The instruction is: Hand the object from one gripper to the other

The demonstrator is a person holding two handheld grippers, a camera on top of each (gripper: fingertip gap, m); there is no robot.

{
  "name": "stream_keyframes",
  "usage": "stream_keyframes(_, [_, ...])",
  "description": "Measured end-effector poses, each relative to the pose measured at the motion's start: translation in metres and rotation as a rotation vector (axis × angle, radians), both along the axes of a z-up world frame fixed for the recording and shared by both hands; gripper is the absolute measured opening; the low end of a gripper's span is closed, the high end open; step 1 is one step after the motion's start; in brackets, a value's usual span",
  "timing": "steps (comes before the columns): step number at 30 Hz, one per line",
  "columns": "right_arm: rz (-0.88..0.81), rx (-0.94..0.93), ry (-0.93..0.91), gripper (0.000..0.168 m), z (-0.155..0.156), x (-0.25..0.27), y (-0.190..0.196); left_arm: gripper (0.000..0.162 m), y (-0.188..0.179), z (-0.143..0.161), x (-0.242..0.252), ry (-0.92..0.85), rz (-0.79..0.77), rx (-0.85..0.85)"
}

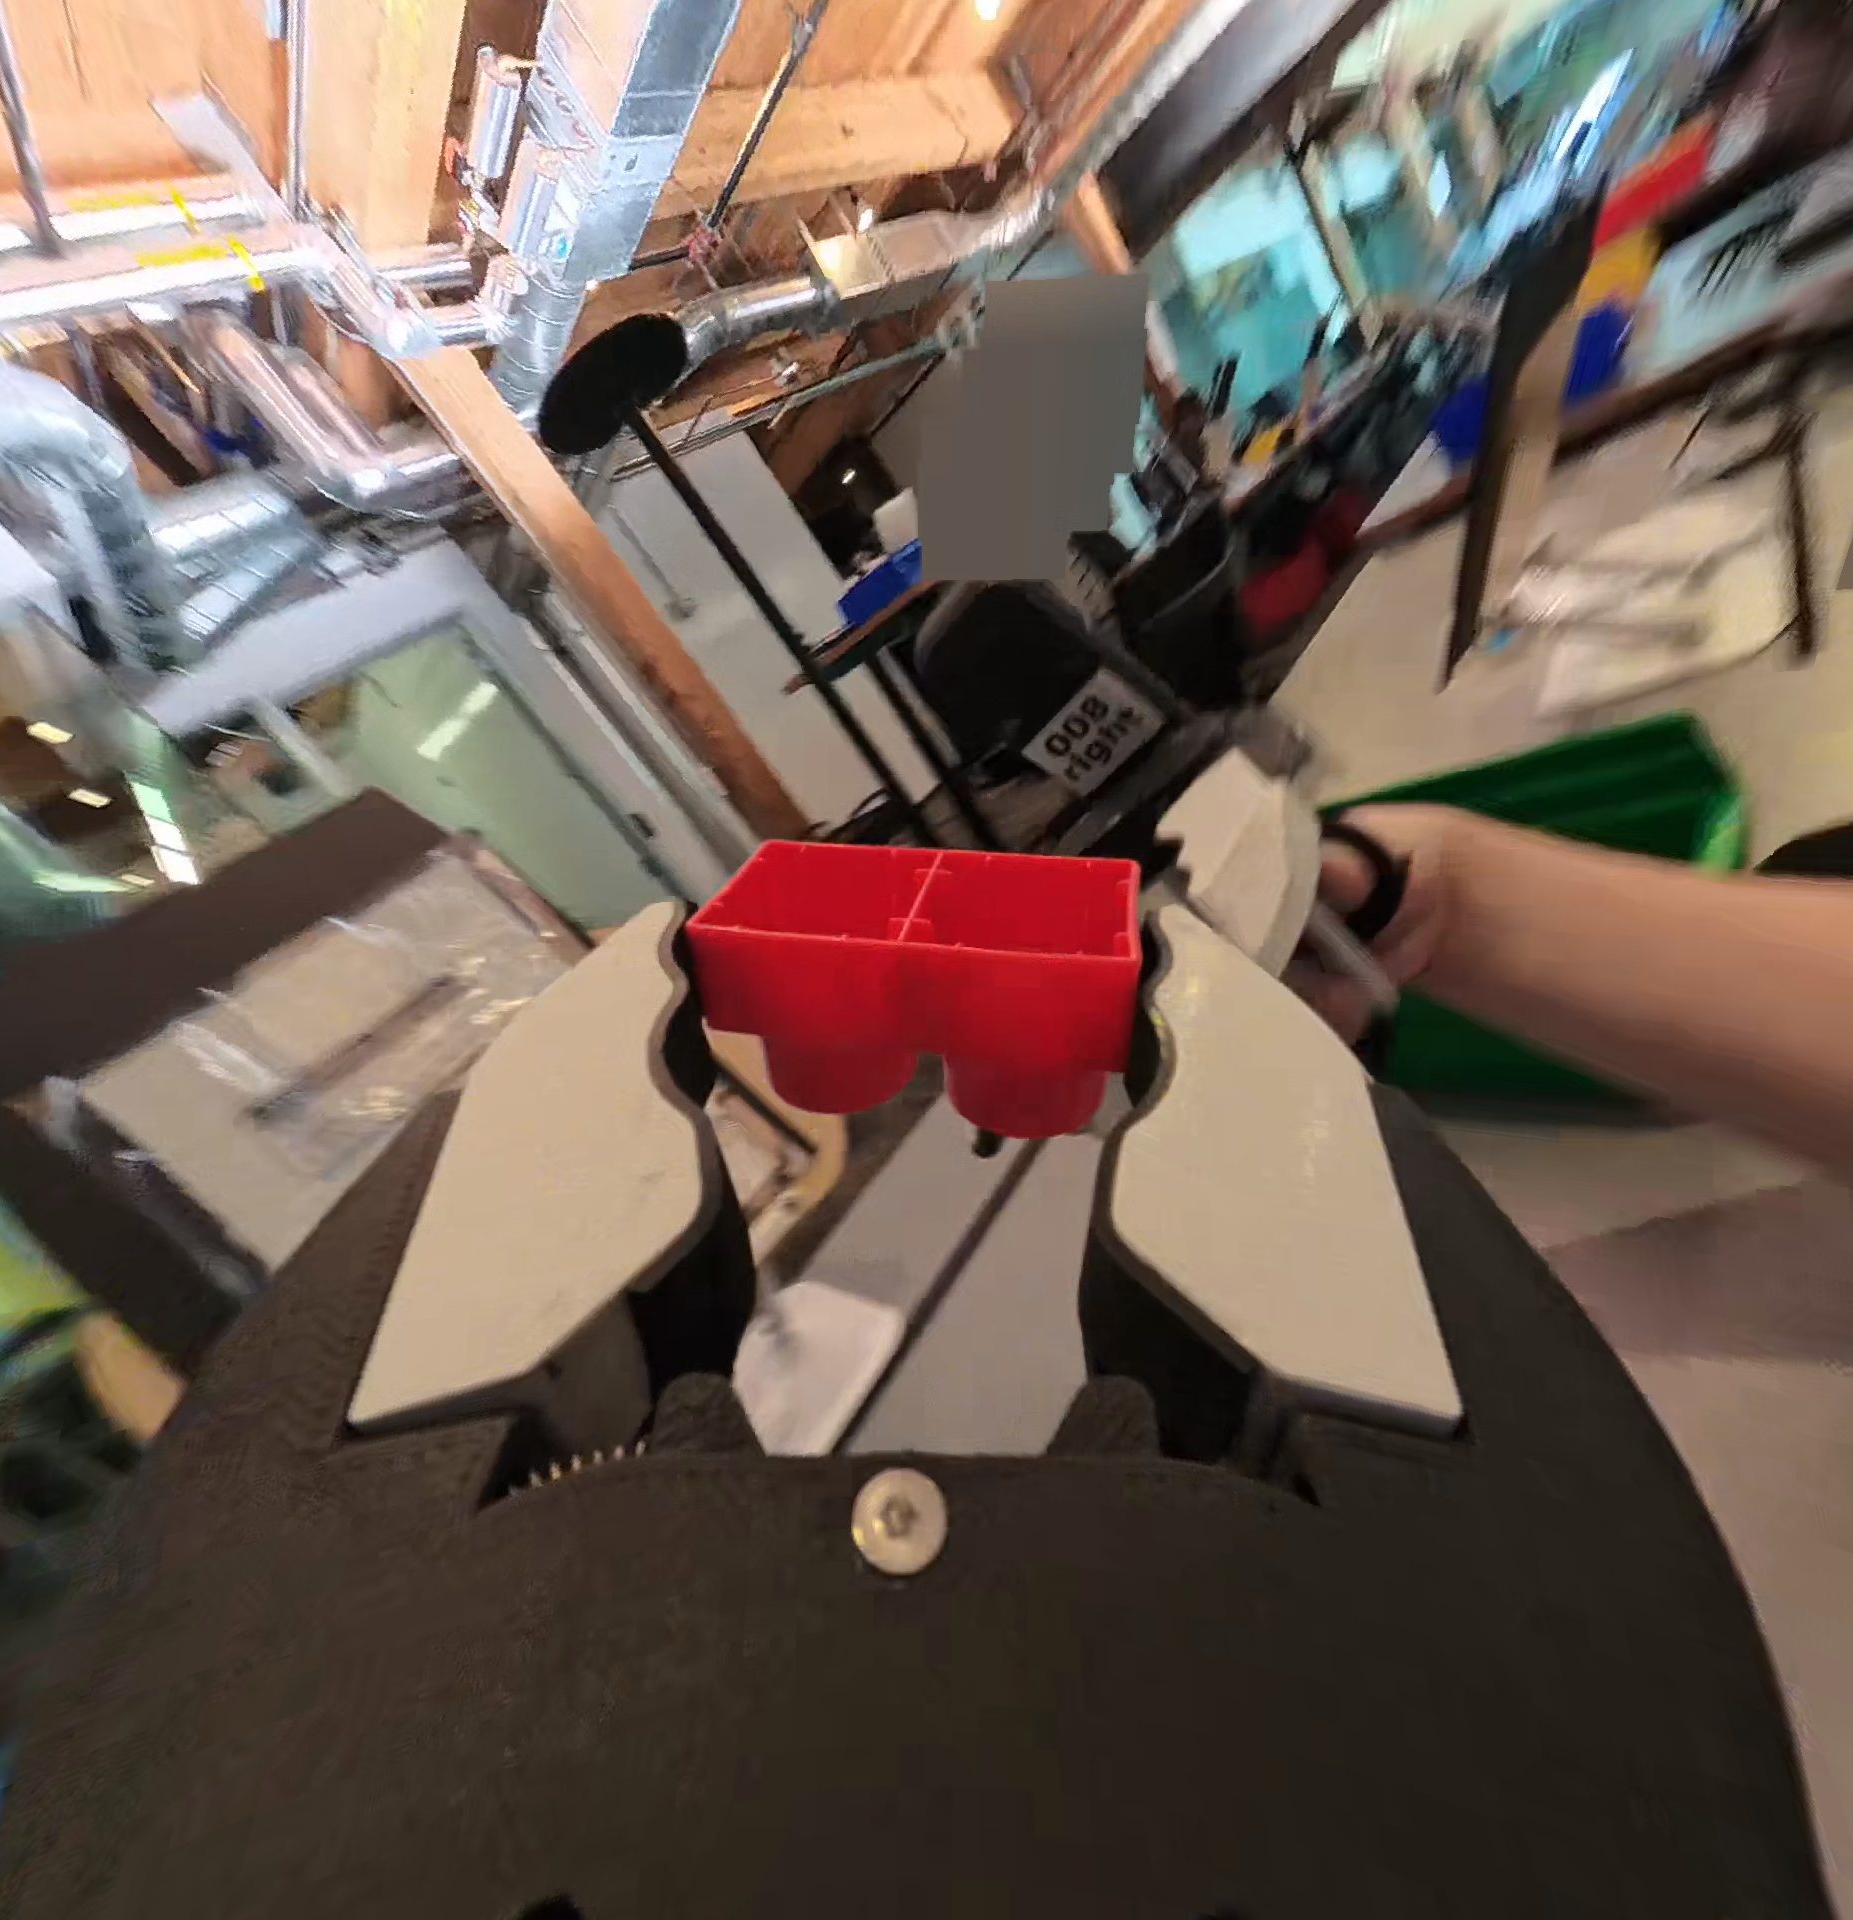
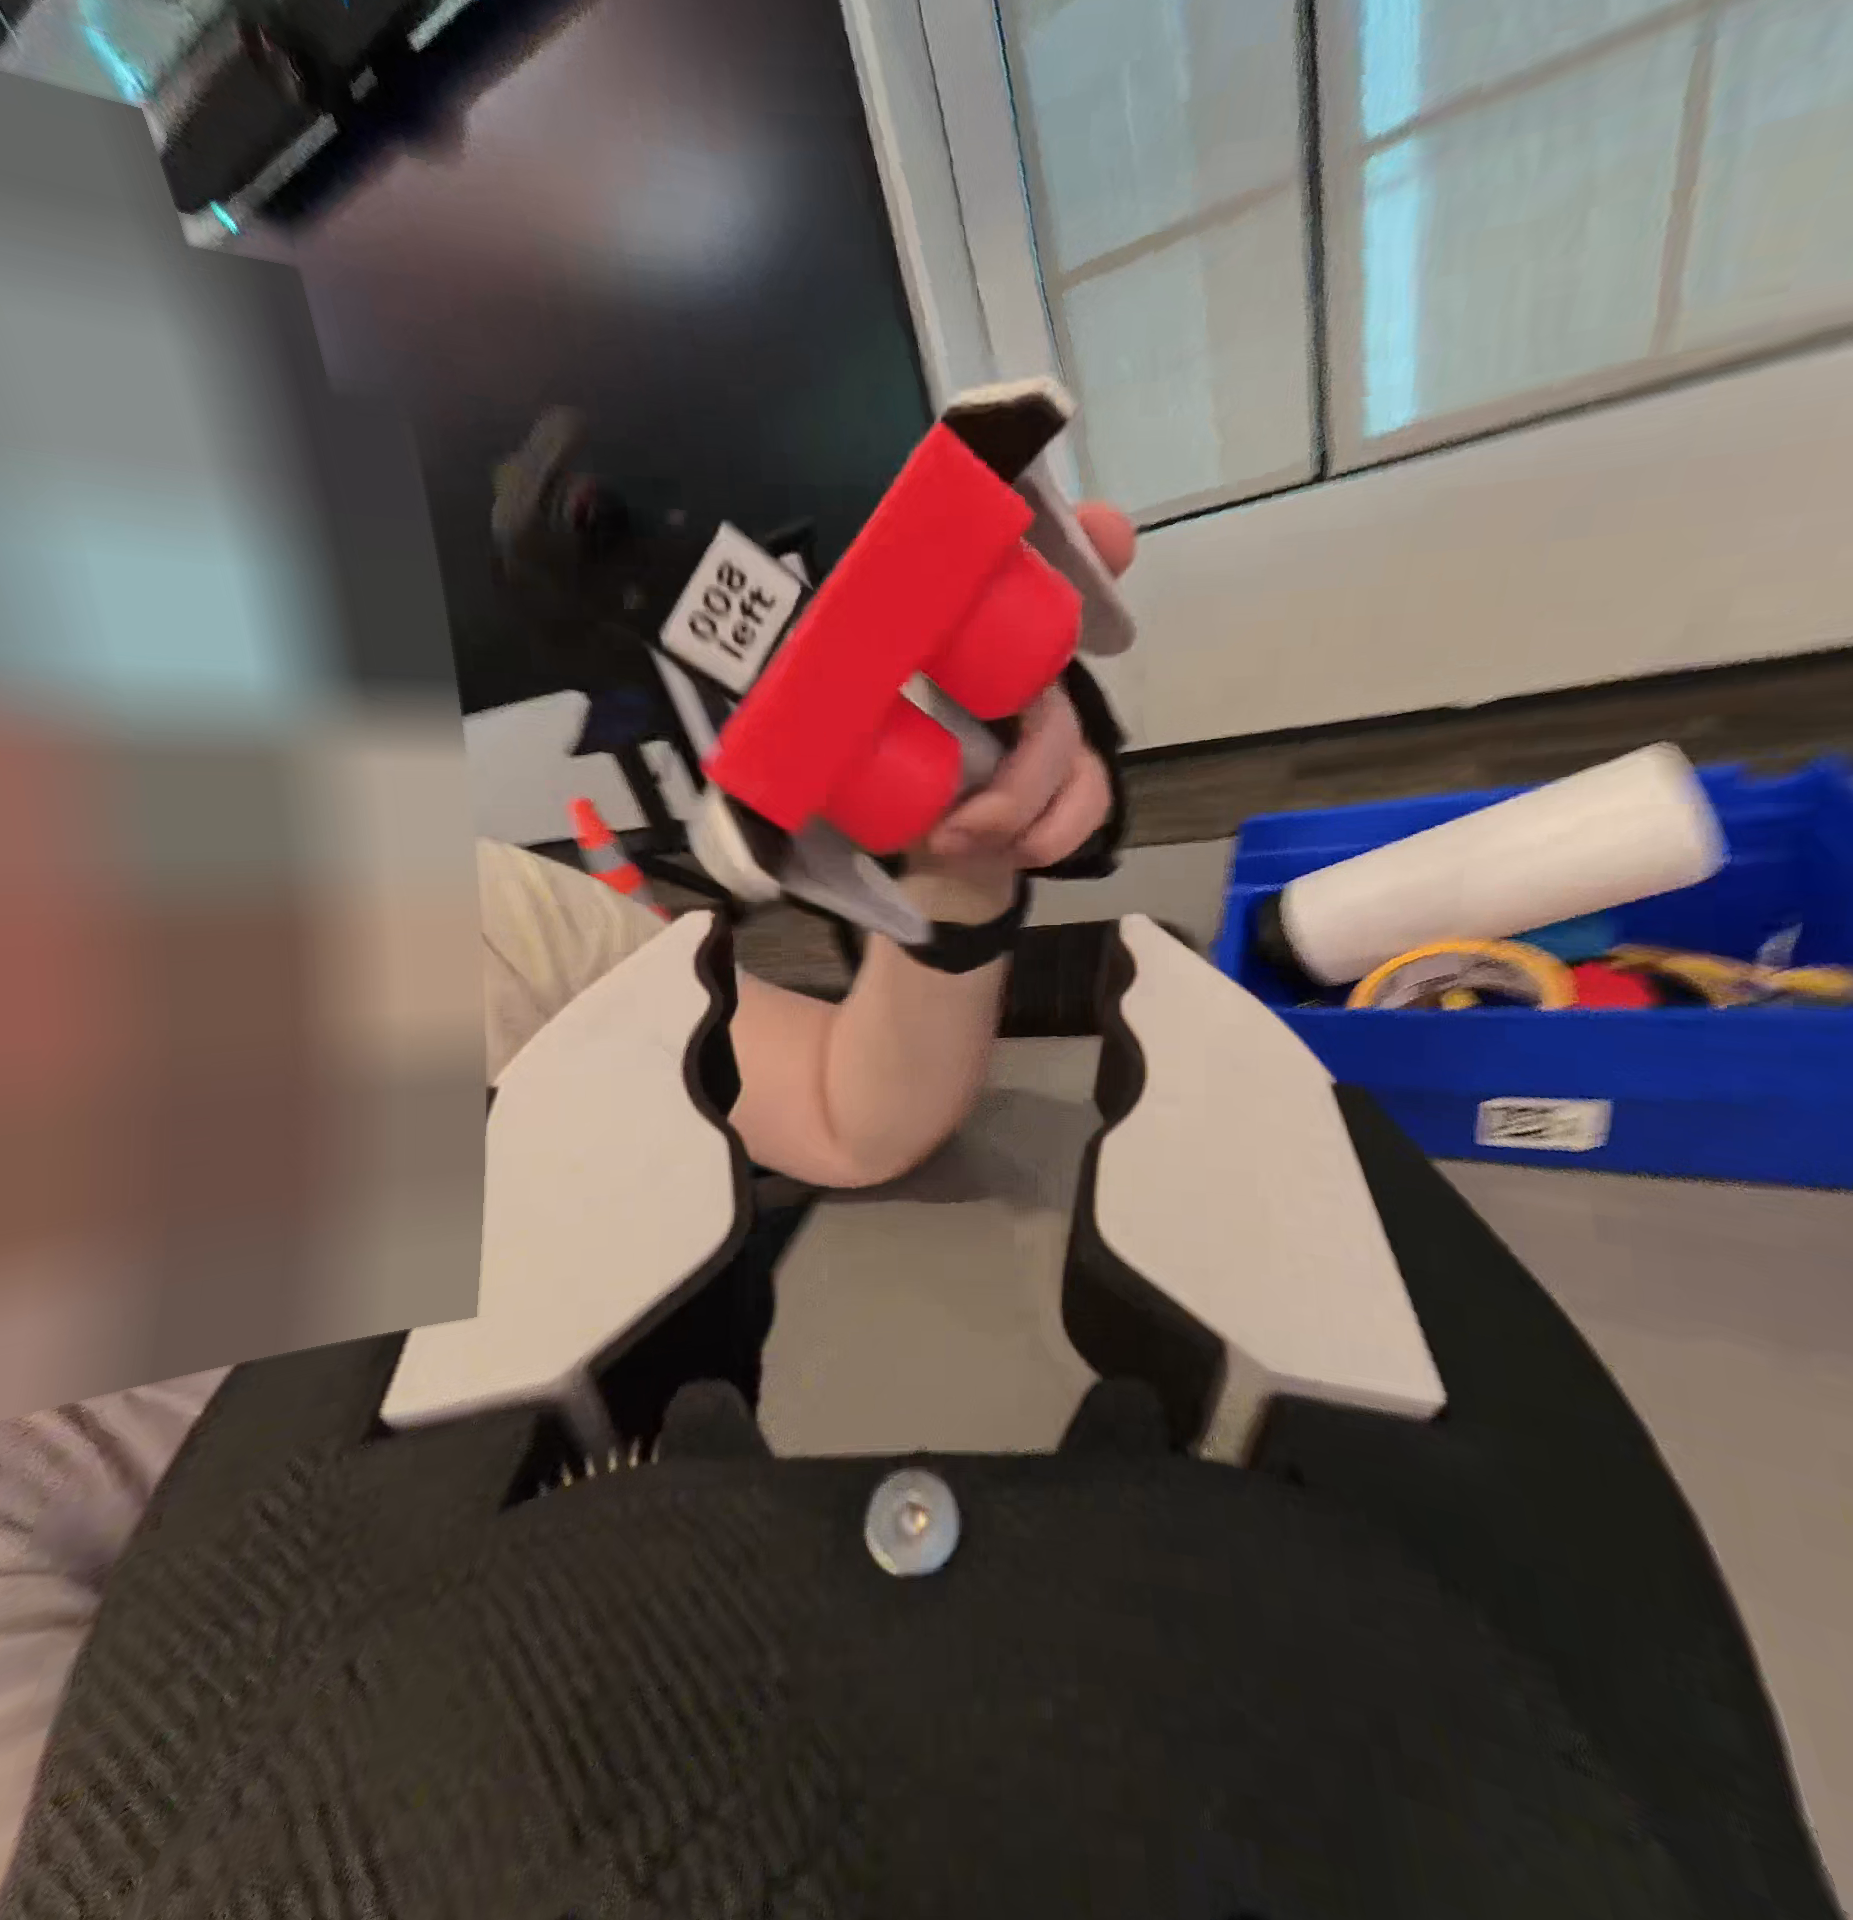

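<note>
Holding a red block by its two short ends in the left gripper, fingers closing on it from either side, hollow side up and two round studs pointing down. Keeping the block in the air, clear of any counter. In the right wrist view, showing the same red block tilted, long flat side facing the camera, pinched in the far gripper above a bare forearm.

Waiting with the right gripper empty, fingers spread apart, nothing between them, block above and beyond the tips, not yet within reach. Showing also in the left wrist view, off to the right and behind the block, in a hand.

Likely trouble from here: arriving at a slant and catching only a corner or a stud, since the block is tilted against the right fingers' line. Clashing with the left fingers, which are already covering both short ends and leaving only the long sides free. Letting go on the left before the right is squeezing firmly, and so dropping the block toward the floor or the blue bin. Misjudging the closing gap because of fast movement, judging by the blur in both views.
</note>
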State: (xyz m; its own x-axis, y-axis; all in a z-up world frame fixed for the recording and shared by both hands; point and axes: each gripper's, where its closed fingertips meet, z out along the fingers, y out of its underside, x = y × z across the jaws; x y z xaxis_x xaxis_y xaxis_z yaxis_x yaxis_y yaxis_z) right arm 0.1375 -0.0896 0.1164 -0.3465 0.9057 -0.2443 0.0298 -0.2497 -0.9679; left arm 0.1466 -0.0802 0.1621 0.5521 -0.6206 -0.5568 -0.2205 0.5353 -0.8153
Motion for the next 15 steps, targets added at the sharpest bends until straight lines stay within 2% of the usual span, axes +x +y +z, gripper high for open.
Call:
stream_keyframes(1, [-0.056, 0.084, 0.029, 0.068, 0.002, 0.001, 0.005, 0.078, -0.006, 0.007, -0.002, -0.07, -0.07, -0.079])
stream_keyframes(6, [-0.401, 0.502, 0.219, 0.063, 0.023, -0.003, 0.022, 0.078, -0.038, 0.027, -0.01, -0.333, -0.521, -0.546])
stream_keyframes(8, [-0.528, 0.661, 0.248, 0.061, 0.029, -0.007, 0.021, 0.079, -0.035, 0.028, -0.014, -0.389, -0.587, -0.665])
stream_keyframes(11, [-0.819, 0.987, 0.336, 0.06, 0.047, -0.002, 0.018, 0.078, -0.024, 0.031, -0.021, -0.505, -0.641, -0.796])
stream_keyframes(12, [-0.896, 1.094, 0.369, 0.052, 0.052, -0.001, 0.012, 0.078, -0.02, 0.033, -0.023, -0.549, -0.663, -0.83])
stream_keyframes(15, [-1.022, 1.313, 0.413, 0.042, 0.055, -0.008, -0.007, 0.078, -0.013, 0.035, -0.026, -0.646, -0.715, -0.917])
